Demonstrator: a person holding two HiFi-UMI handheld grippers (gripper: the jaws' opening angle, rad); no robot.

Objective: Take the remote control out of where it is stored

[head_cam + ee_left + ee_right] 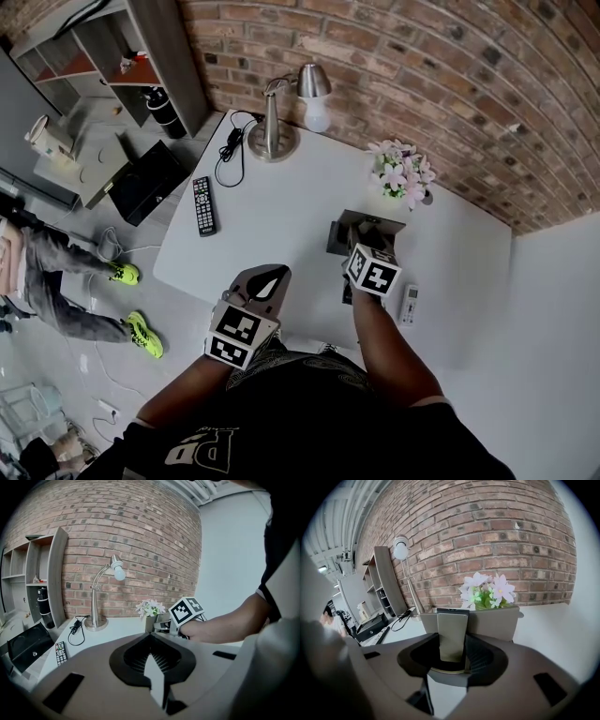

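A flat grey remote control (452, 632) stands upright in a grey open-topped holder (497, 623) on the white table (281, 206). My right gripper (452, 643) reaches over the holder's front wall. Its jaws sit close against the remote's two long edges, shut on it. In the head view the right gripper (359, 246) points down into the holder (336, 236), and its marker cube hides the remote. My left gripper (279, 272) hovers by the table's near edge with its tips together and nothing in it. In its own view the left gripper (151, 634) points toward the right hand.
A black remote (202, 205) lies near the table's left edge and a small white remote (408, 304) lies right of my right hand. A desk lamp (274, 131) with a black cable and a pot of pink flowers (403, 174) stand by the brick wall. A person's legs (75, 281) are on the floor at left.
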